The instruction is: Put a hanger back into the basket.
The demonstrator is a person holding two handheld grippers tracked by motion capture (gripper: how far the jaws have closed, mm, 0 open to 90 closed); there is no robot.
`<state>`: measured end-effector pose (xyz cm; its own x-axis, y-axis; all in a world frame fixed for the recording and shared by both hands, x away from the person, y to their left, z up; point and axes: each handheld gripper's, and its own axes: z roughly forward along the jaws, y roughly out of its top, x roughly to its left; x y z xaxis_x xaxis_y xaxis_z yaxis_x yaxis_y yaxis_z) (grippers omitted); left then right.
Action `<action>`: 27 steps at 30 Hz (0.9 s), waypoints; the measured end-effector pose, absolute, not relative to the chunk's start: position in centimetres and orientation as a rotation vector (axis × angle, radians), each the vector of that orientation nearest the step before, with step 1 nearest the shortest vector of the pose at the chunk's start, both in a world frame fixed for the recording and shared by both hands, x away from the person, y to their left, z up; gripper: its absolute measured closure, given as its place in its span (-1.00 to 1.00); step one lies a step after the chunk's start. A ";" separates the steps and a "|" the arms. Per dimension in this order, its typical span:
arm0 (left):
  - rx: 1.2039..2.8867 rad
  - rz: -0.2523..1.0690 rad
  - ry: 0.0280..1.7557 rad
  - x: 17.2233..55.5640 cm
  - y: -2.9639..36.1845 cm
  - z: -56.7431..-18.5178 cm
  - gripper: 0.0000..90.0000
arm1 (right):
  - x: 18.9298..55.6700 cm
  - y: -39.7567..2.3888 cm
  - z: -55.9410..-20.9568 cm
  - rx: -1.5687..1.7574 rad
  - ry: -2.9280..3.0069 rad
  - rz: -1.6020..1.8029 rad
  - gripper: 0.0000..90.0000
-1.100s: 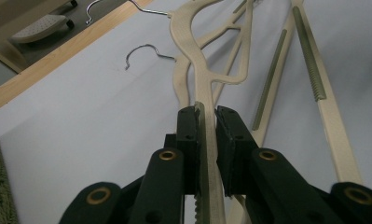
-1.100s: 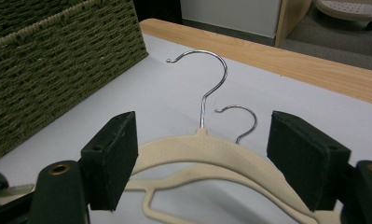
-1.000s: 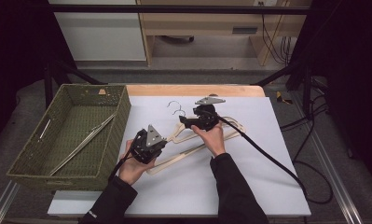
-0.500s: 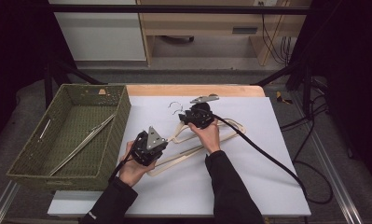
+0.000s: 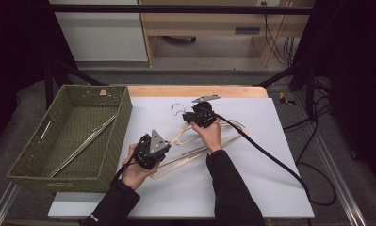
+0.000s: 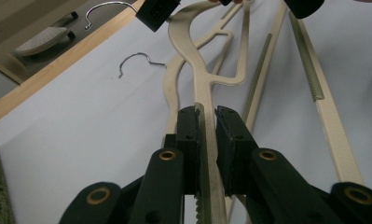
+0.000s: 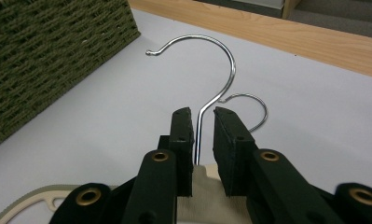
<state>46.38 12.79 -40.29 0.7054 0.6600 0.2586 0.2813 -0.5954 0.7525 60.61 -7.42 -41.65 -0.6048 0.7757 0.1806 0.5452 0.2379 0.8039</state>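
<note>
The top hanger [image 6: 207, 88], light, stiff and slick, lies on the bench between both tongs: left tongs [image 6: 207, 133] pinch its arm, right tongs [image 7: 203, 135] straddle its wire hook [image 7: 207, 70], seemingly not quite clamped.

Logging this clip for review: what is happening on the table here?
A person works two cream hangers on a white table. The left tool straddles the arm of the upper hanger, and the right tool straddles that hanger's metal hook; neither looks fully clamped. The second hanger lies beneath on the table. A green woven basket to the left already holds one hanger.
</note>
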 end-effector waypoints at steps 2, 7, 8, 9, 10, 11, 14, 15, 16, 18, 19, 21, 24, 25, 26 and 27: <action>2.205 0.687 0.709 46.4 12.7 -40.3 0.77 | 60.8 -7.3 -41.8 1.239 2.261 1.279 0.76; 2.210 0.682 0.705 46.3 12.6 -40.5 0.77 | 61.0 -7.1 -42.1 1.250 2.276 1.264 0.89; 2.215 0.686 0.704 46.4 12.6 -40.6 0.77 | 60.9 -7.1 -42.0 1.260 2.272 1.265 0.91; 2.215 0.686 0.704 46.4 12.6 -40.6 0.77 | 60.9 -7.1 -42.0 1.260 2.272 1.265 0.91; 2.217 0.696 0.703 46.3 12.5 -40.6 0.77 | 60.9 -7.2 -41.9 1.259 2.268 1.273 0.93; 2.224 0.701 0.700 46.3 12.5 -40.6 0.77 | 60.8 -7.2 -41.8 1.262 2.264 1.281 0.94; 2.216 0.690 0.714 46.4 12.5 -40.9 0.77 | 60.3 -7.5 -40.9 1.259 2.237 1.306 0.97; 2.216 0.690 0.714 46.4 12.5 -40.9 0.77 | 60.3 -7.5 -40.9 1.259 2.237 1.306 0.97; 2.233 0.693 0.715 46.5 12.6 -40.9 0.77 | 60.1 -7.6 -40.5 1.253 2.231 1.307 0.98; 2.223 0.706 0.717 46.6 12.6 -41.1 0.77 | 59.9 -7.6 -40.4 1.256 2.224 1.307 0.98; 2.229 0.702 0.716 46.6 12.6 -41.1 0.77 | 59.8 -7.6 -40.2 1.253 2.221 1.304 0.98; 2.239 0.679 0.723 46.6 12.6 -41.3 0.78 | 59.2 -7.6 -39.9 1.242 2.203 1.305 0.98; 2.231 0.643 0.739 46.6 12.9 -41.6 0.78 | 58.7 -7.6 -39.8 1.223 2.195 1.297 0.98; 2.231 0.643 0.739 46.6 12.9 -41.6 0.78 | 58.7 -7.6 -39.8 1.223 2.195 1.297 0.98; 2.234 0.615 0.749 46.6 13.0 -41.7 0.78 | 58.3 -7.7 -39.6 1.212 2.183 1.318 0.99; 2.234 0.615 0.749 46.6 13.0 -41.7 0.78 | 58.3 -7.7 -39.6 1.212 2.183 1.318 0.99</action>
